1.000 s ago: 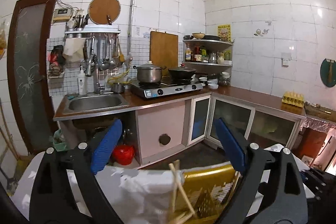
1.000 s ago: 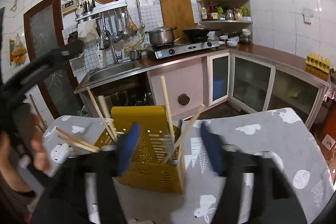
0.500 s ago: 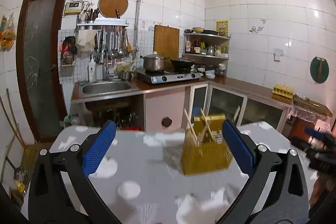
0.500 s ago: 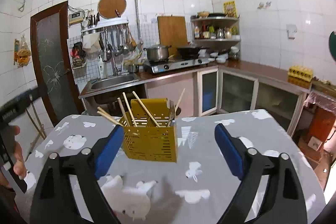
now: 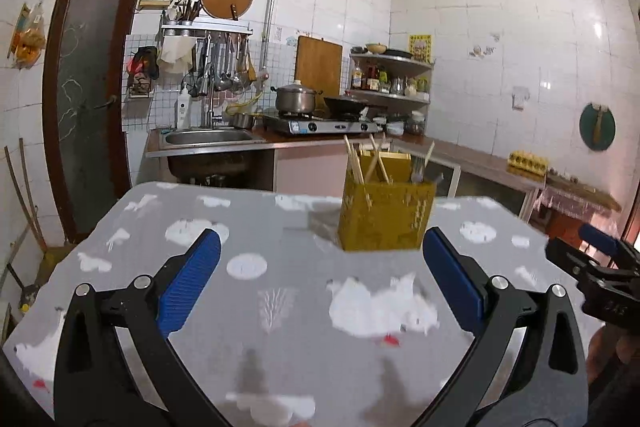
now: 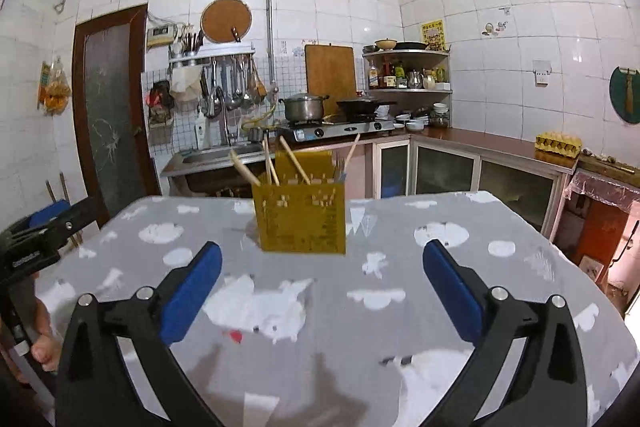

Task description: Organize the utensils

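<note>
Grey cloth with white animal prints covers the table (image 5: 280,227), and that is our biggest player on the field. Standing upright on it, towards the far edge, is the yellow perforated utensil holder (image 6: 302,217). Inside, wooden chopsticks (image 6: 294,161) lean every which way, tips poking above the rim, with what looks like a metal fork (image 5: 418,169) tucked in at the right side, though it is small and blurred. Now the grippers: the left gripper (image 5: 320,277) sits low over the near cloth, jaws spread wide, nothing between the blue pads, holder well ahead. The right gripper (image 6: 322,277) has just been opening its jaws and they stand wide too, nothing between them, holder well apart from both pads.
</note>
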Action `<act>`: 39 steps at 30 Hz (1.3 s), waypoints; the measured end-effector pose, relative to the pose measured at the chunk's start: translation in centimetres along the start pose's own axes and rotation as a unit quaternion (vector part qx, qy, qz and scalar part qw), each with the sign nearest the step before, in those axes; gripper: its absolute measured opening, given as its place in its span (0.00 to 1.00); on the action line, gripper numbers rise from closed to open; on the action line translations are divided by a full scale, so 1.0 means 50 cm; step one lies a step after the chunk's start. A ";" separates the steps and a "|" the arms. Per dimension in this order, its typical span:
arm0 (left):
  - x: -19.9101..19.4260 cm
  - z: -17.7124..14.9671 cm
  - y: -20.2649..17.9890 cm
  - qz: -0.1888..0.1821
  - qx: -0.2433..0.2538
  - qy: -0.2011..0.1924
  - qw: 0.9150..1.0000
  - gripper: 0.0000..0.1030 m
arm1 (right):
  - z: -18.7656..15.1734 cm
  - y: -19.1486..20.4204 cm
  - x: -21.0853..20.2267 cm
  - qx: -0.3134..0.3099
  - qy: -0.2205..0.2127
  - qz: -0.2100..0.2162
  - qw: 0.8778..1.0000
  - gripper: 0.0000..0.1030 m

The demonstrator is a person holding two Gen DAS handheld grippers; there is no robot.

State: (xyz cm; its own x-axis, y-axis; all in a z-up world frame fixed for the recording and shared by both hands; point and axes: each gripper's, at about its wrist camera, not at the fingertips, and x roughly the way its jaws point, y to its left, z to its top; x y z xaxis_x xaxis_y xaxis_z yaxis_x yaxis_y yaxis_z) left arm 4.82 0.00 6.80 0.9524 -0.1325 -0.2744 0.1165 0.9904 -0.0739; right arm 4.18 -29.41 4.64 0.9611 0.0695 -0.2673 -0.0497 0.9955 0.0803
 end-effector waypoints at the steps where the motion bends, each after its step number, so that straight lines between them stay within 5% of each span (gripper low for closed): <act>1: -0.002 -0.013 -0.005 0.002 0.004 0.001 1.000 0.95 | -0.013 0.003 0.001 0.000 0.000 -0.001 1.000 0.96; 16: 0.025 -0.125 -0.026 0.024 0.032 -0.002 0.999 0.95 | -0.106 0.004 0.035 0.002 -0.010 -0.045 0.999 0.96; 39: -0.005 -0.131 -0.026 0.028 0.025 -0.033 0.999 0.95 | -0.109 0.014 0.009 -0.011 -0.045 -0.047 0.998 0.96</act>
State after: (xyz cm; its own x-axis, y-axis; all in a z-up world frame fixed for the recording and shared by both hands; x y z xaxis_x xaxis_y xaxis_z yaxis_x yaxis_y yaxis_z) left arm 2.57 -1.52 0.67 0.9740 -0.0751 -0.2137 0.0746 0.9972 -0.0107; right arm 3.08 -28.35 -0.67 0.9824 -0.0287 -0.1847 0.0363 0.9986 0.0374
